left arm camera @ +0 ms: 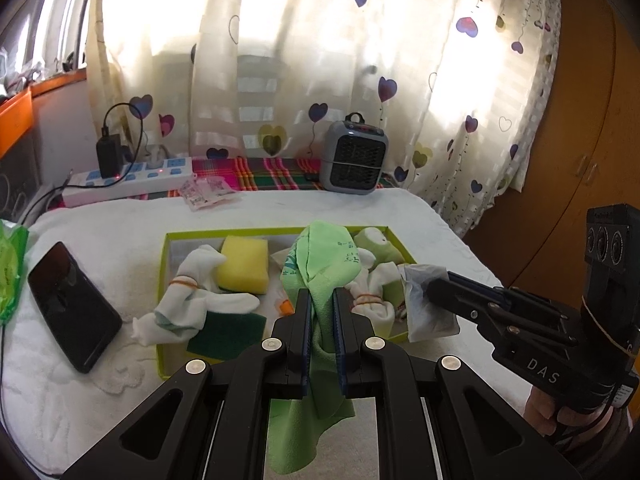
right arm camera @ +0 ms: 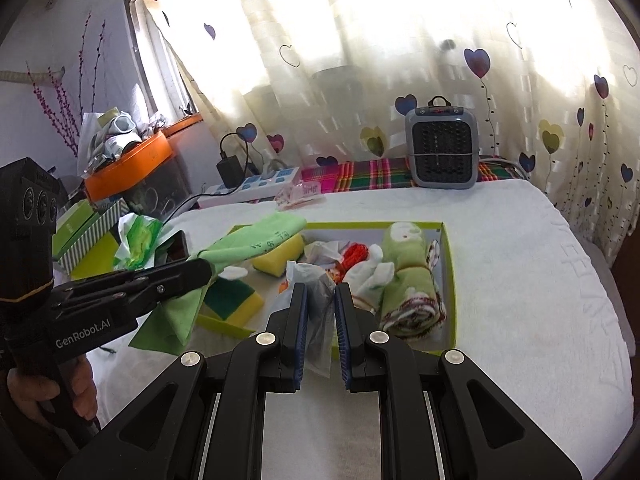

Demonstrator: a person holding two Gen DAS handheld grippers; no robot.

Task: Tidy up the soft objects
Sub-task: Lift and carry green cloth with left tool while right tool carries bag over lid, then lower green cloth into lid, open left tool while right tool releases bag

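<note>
While our left gripper (left arm camera: 322, 300) pinches the light green cloth (left arm camera: 320, 264) and our right gripper (right arm camera: 320, 296) a crumpled clear plastic bag (right arm camera: 320, 292) above the green-rimmed cardboard box (right arm camera: 448, 264), only the right view shows a rolled green towel (right arm camera: 408, 280); the bag's contents stay unclear

- A bed (left arm camera: 420, 216) under a white towelling cover carries everything.
- A shallow green-rimmed box (left arm camera: 276, 231) sits mid-cover (socks, sponges and a rolled towel inside it).
- A black phone (left arm camera: 72, 304) lies left of the box, a green packet (left arm camera: 10, 268) beyond it at the edge.
- At the back: a white power strip (left arm camera: 128, 180), pink sachets (left arm camera: 206, 192), a grey heater (left arm camera: 354, 158) on a plaid cloth (left arm camera: 264, 174).
</note>
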